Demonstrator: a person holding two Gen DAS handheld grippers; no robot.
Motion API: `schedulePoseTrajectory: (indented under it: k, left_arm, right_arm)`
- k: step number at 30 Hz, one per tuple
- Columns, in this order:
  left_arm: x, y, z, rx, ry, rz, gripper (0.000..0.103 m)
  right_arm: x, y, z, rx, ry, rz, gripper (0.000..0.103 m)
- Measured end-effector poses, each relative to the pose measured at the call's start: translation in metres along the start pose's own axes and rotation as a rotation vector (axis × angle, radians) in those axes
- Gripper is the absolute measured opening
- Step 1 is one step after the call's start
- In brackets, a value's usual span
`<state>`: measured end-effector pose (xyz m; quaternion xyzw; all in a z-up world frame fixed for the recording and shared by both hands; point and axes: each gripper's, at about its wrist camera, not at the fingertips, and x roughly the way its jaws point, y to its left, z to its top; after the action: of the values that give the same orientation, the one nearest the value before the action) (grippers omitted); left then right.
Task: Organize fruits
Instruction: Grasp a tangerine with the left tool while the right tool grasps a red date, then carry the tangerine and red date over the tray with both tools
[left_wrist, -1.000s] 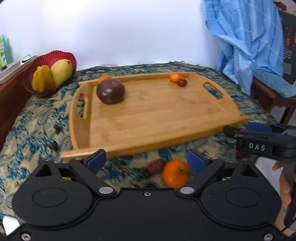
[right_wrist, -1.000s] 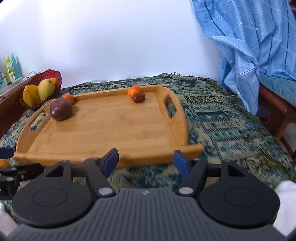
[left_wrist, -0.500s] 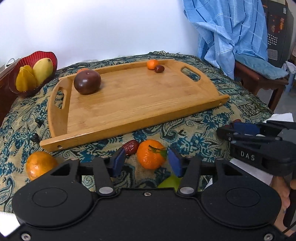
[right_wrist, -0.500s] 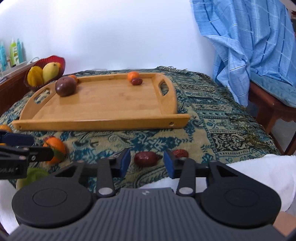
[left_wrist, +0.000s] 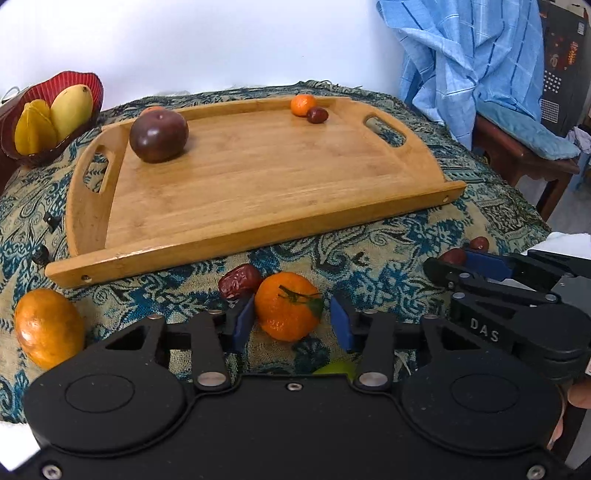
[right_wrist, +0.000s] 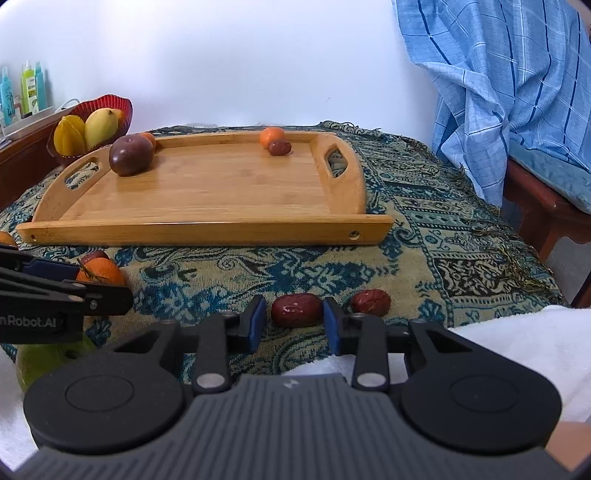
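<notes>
Fruits lie on the cloth-covered surface before the tray: left gripper jaws have just been closing around the mandarin, right gripper around a red date, neither yet pinching, so either fruit could roll off-centre and slip out

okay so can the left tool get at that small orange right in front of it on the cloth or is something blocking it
Probably yes. The small orange already sits between the pads of the left tool, whose jaws have just been closing and do not look to be pressing it yet. A red date touches its far left side, but lies beyond the pads.
</notes>
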<state>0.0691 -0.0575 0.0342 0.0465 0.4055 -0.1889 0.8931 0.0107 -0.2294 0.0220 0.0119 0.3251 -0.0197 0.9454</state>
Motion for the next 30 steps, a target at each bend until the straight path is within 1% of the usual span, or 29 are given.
schedulePoseTrajectory:
  k: [1, 5, 11, 16, 21, 26, 30]
  left_arm:
    - [0.001, 0.000, 0.000, -0.004, -0.001, 0.006, 0.037]
    - [-0.002, 0.001, 0.001, -0.029, -0.006, 0.018, 0.037]
    - [-0.017, -0.002, 0.010, -0.006, -0.062, 0.043, 0.036]
    - [-0.024, 0.004, 0.026, -0.017, -0.085, 0.067, 0.036]
    - [-0.025, 0.014, 0.036, -0.049, -0.083, 0.088, 0.036]
    - [-0.028, 0.023, 0.047, -0.049, -0.112, 0.112, 0.036]
    - [-0.028, 0.033, 0.057, -0.073, -0.117, 0.127, 0.036]
  right_arm:
    - [0.000, 0.000, 0.000, 0.001, -0.001, 0.001, 0.037]
    - [0.000, -0.002, 0.001, 0.007, -0.006, 0.001, 0.034]
    - [-0.004, -0.001, 0.007, 0.016, -0.023, 0.006, 0.034]
    - [-0.009, 0.000, 0.020, 0.029, -0.055, 0.021, 0.034]
    - [-0.010, 0.004, 0.035, 0.022, -0.084, 0.034, 0.034]
    - [-0.006, 0.007, 0.049, 0.024, -0.098, 0.050, 0.034]
    - [0.000, 0.009, 0.060, 0.022, -0.104, 0.058, 0.034]
